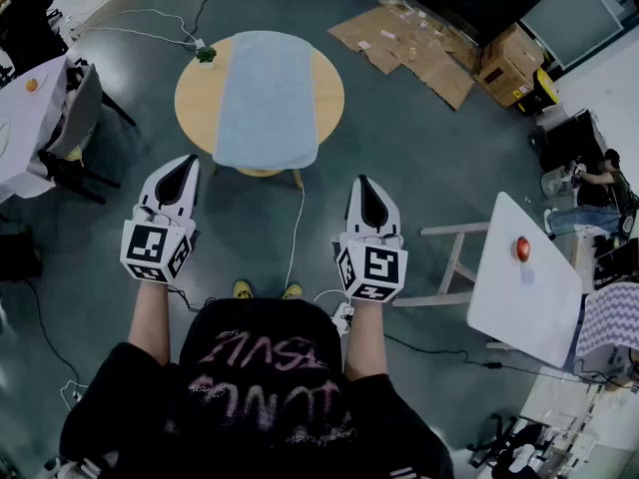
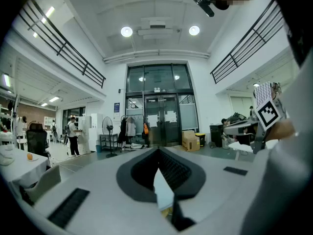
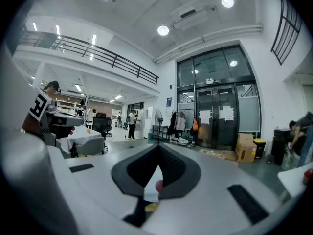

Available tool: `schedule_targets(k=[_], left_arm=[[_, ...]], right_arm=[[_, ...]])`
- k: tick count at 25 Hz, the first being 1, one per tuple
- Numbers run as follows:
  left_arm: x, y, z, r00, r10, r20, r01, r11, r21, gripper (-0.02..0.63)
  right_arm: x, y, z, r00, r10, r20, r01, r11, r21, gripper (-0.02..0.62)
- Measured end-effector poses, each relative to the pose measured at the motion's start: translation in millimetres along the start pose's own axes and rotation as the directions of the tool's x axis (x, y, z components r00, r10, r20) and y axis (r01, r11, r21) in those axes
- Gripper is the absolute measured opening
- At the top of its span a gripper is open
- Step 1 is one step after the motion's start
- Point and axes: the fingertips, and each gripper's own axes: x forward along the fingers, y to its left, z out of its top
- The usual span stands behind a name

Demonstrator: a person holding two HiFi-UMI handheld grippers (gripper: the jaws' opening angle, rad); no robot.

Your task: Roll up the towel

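Note:
A pale blue towel [image 1: 266, 98] lies spread flat across a round wooden table [image 1: 195, 98] at the top middle of the head view, its near end hanging over the table's edge. My left gripper [image 1: 186, 160] is held level on the near side of the table, a little left of the towel, jaws shut and empty. My right gripper [image 1: 363, 180] hovers level to the right, also short of the table, shut with nothing in it. In the left gripper view the left gripper [image 2: 157, 151] shows closed jaws, and the right gripper [image 3: 159, 148] looks the same in its own view.
A small green object [image 1: 206, 55] sits on the table's far left rim. A white cable [image 1: 297, 228] runs from the table to the floor by my feet. A wooden chair [image 1: 449, 267] and white table [image 1: 524, 307] stand right; flattened cardboard [image 1: 409, 38] lies beyond.

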Motion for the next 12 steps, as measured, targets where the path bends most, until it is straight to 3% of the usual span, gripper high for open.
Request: schedule_targets(k=[12], left_arm=[[1.8, 4.8, -2.2, 1.0, 0.01, -0.006, -0.01, 1.0, 0.028, 0.011]], right_arm=[[6.7, 3.5, 3.4, 1.0, 0.008, 0.015, -0.007, 1.0, -0.017, 0.003]])
